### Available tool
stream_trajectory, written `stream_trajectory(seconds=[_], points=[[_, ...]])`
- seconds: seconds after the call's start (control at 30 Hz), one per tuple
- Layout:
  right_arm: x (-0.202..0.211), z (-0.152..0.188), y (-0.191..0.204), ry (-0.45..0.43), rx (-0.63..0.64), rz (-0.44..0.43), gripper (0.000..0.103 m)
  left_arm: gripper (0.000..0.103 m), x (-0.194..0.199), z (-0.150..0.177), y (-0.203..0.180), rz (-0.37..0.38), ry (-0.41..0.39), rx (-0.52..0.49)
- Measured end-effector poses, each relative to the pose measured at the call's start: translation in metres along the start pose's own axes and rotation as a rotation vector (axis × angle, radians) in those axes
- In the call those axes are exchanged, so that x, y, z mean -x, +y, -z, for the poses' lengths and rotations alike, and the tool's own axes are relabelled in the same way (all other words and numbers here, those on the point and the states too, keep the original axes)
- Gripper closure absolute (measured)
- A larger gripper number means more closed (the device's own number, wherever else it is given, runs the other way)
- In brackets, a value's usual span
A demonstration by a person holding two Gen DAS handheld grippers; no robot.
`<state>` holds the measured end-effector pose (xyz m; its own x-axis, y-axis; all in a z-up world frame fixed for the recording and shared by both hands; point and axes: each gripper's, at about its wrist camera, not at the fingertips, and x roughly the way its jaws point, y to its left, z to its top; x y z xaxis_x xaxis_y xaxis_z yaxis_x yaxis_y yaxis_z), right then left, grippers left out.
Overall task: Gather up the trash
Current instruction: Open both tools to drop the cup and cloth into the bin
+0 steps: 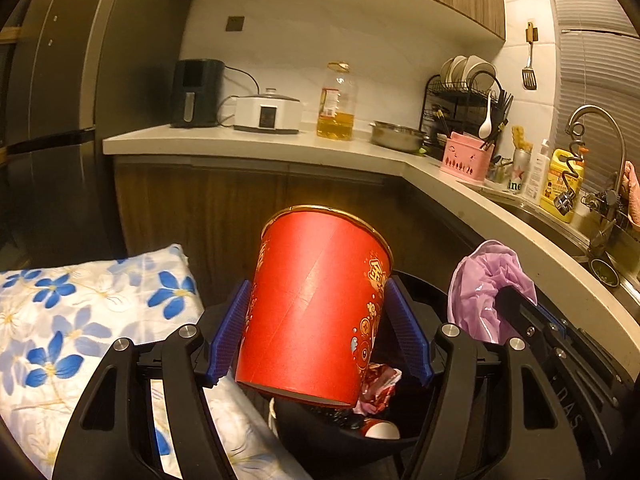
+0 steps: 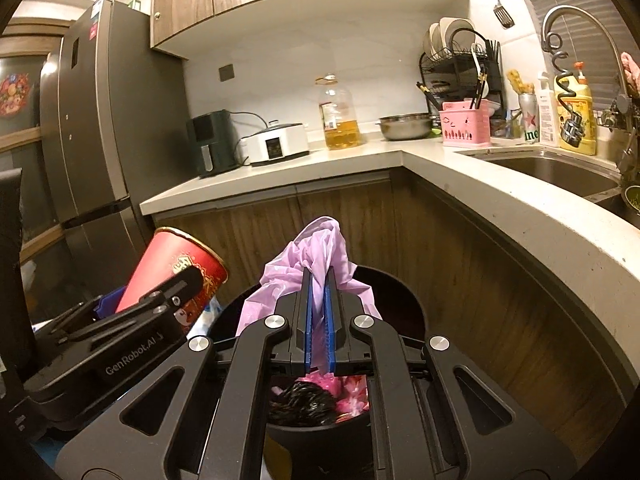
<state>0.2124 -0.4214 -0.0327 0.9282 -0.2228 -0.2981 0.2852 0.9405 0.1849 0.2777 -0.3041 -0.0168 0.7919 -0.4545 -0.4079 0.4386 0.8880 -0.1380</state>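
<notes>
Left gripper (image 1: pixel 320 320) clamping red paper tub (image 1: pixel 316 304) (tilted), right gripper (image 2: pixel 319 320) pinching lilac plastic bag (image 2: pixel 316 264), black bin (image 2: pixel 404 300) just below both

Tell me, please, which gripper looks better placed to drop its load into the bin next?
Probably the right gripper: its pink bag hangs directly over the bin opening. The left gripper holds the red cup nearer the bin's edge.
</notes>
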Motion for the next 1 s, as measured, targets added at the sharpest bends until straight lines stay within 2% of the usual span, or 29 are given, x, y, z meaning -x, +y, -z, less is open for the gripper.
stream_trajectory(seconds=[0.23, 0.37, 0.43, 0.53, 0.67, 0.83, 0.93, 1.0], points=[[-0.010, -0.002, -0.011, 0.005, -0.003, 0.006, 0.096, 0.036, -0.012, 0.004, -0.002, 0.016, 0.025, 0.007], [-0.017, 0.000, -0.013, 0.021, -0.004, 0.012, 0.089, 0.031, -0.015, 0.004, 0.000, 0.024, 0.036, 0.019], [-0.019, 0.001, -0.014, 0.023, -0.006, 0.017, 0.081, 0.028, -0.017, 0.004, 0.001, 0.033, 0.039, 0.018], [-0.020, 0.001, -0.018, 0.024, -0.016, 0.027, 0.073, 0.025, -0.019, 0.004, 0.002, 0.024, 0.044, 0.016], [-0.018, 0.003, -0.019, 0.024, -0.019, 0.039, 0.059, 0.019, -0.016, 0.003, 0.012, 0.011, 0.048, 0.058], [-0.010, 0.007, -0.012, 0.022, 0.007, 0.058, 0.034, 0.016, -0.004, 0.008, 0.021, -0.067, 0.042, 0.043], [-0.004, 0.009, -0.003, 0.026, 0.030, 0.064, 0.019, 0.008, 0.008, 0.011, 0.028, -0.131, 0.034, 0.030], [0.001, 0.012, 0.004, 0.031, 0.045, 0.068, 0.015, 0.008, 0.019, 0.014, 0.036, -0.175, 0.019, 0.029]])
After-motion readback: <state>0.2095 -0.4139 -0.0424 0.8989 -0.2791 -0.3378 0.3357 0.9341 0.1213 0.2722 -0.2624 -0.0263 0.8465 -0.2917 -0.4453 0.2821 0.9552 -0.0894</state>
